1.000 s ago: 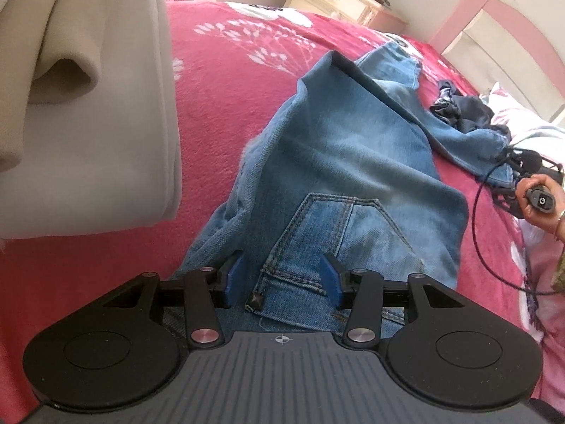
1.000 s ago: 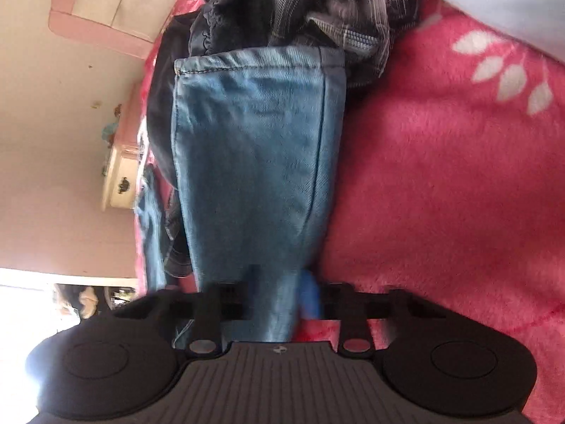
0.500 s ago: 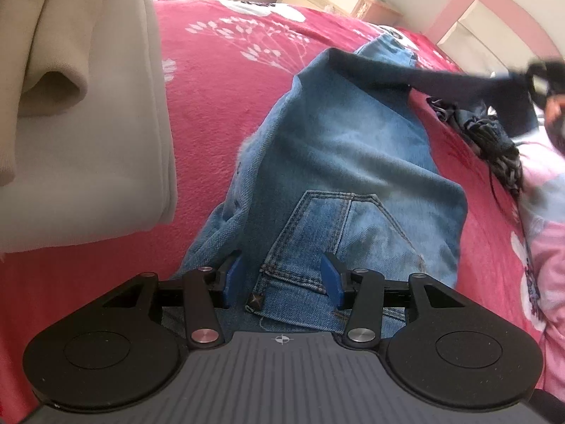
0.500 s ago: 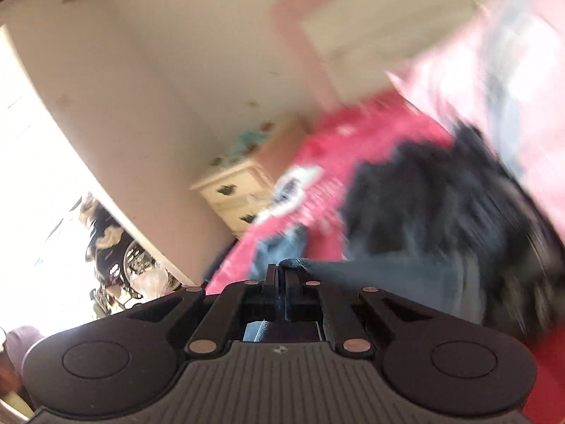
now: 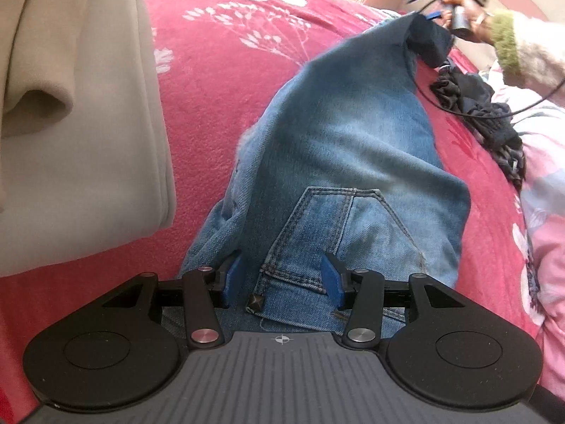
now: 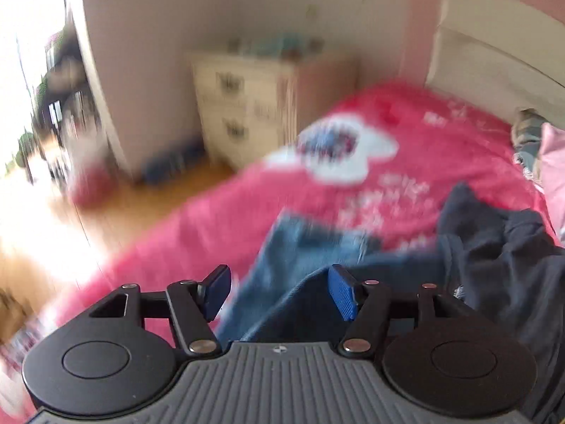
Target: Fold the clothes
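Beige blanket point(image 5: 81, 113): we see it folded in a thick stack at the far left of the left wrist view, lying on the bed.
Bed point(image 5: 219, 81): covered by a pink spread with white flower prints; it carries all the clothes.
Left claw point(image 5: 282, 281): we find it wide open, its blue pads either side of the waistband end of the jeans, gripping nothing; the pocket corner with its metal stud sits between the pads.
Jeans point(image 5: 353, 148): blue denim, lying lengthwise on the bed away from the left claw, back pocket facing up; the far leg end is raised off the spread, up near the right claw.
Dark clothes point(image 5: 483, 116): a crumpled heap just to the right of the jeans, with a black cable trailing over it.
Right claw point(image 6: 279, 291): in its own blurred view the pads stand well apart, and we see denim lying between and below them without being pinched.
Right hand point(image 5: 459, 3): seen from the left wrist view at the upper right, holding the right claw's handle above the raised leg end; a fuzzy green cuff shows at the wrist.
Drawer chest point(image 6: 254, 106): cream, against the wall beyond the bed, blurred.
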`<state>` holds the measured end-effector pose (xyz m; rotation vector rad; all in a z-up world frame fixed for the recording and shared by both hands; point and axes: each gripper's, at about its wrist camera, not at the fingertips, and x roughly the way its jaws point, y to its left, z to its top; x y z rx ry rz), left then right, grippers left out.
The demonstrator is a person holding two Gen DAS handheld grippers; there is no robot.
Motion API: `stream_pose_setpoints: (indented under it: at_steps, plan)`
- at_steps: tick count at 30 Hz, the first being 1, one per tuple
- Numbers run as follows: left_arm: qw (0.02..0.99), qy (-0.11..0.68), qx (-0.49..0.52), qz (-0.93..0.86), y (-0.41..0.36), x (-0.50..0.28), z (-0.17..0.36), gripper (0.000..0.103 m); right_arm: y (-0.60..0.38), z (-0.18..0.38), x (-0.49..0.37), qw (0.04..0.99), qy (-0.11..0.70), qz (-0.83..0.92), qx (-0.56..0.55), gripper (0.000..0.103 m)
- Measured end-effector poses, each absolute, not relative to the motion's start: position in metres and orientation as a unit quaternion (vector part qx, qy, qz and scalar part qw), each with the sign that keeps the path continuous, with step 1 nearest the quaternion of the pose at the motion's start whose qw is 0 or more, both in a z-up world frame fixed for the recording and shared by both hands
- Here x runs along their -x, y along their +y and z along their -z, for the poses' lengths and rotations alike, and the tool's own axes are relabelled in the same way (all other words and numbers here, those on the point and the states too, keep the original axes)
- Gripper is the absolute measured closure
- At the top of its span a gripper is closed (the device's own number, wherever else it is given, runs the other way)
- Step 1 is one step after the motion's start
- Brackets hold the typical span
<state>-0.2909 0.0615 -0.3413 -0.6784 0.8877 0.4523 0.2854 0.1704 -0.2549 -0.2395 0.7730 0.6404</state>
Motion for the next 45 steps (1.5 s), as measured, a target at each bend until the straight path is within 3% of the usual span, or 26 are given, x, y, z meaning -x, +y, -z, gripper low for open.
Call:
stream_pose_setpoints:
  at_steps: [3, 9, 13, 22, 25, 33, 38, 39, 42, 45]
  plan:
    - [0.821, 0.416, 0.326, -0.217, 0.062, 0.291, 0.342, 0.055, 0.163, 0.261, -0.270, 0.865, 0.367, -0.336, 0.067, 0.030]
    - [0.821, 0.417, 0.323, -0.218, 0.062, 0.289, 0.342, 0.053, 0.122, 0.243, -0.266, 0.876, 0.337, -0.343, -0.026, 0.030]
    - [0.825, 0.416, 0.314, -0.218, 0.059, 0.288, 0.342, 0.051, 0.082, 0.239, -0.267, 0.849, 0.393, -0.350, -0.051, 0.031]
    - [0.834, 0.402, 0.311, -0.216, 0.057, 0.292, 0.345, 0.051, -0.019, 0.311, -0.180, 0.676, 0.620, -0.398, -0.007, 0.034]
    - [0.838, 0.395, 0.309, -0.215, 0.056, 0.294, 0.345, 0.051, -0.028, 0.327, -0.162, 0.675, 0.624, -0.394, -0.001, 0.034]
    - [0.841, 0.384, 0.315, -0.214, 0.056, 0.298, 0.347, 0.051, -0.007, 0.356, -0.192, 0.677, 0.623, -0.373, -0.122, 0.031]
    - [0.838, 0.386, 0.322, -0.210, 0.060, 0.298, 0.348, 0.051, -0.006, 0.358, -0.198, 0.675, 0.612, -0.389, -0.134, 0.062]
    - [0.838, 0.386, 0.323, -0.209, 0.060, 0.298, 0.349, 0.051, -0.007, 0.360, -0.200, 0.674, 0.613, -0.388, -0.140, 0.064]
    - [0.839, 0.386, 0.322, -0.207, 0.060, 0.298, 0.349, 0.051, -0.012, 0.357, -0.203, 0.673, 0.608, -0.393, -0.151, 0.088]
    - [0.839, 0.391, 0.317, -0.206, 0.059, 0.297, 0.348, 0.051, -0.011, 0.324, -0.195, 0.708, 0.538, -0.442, -0.117, 0.091]
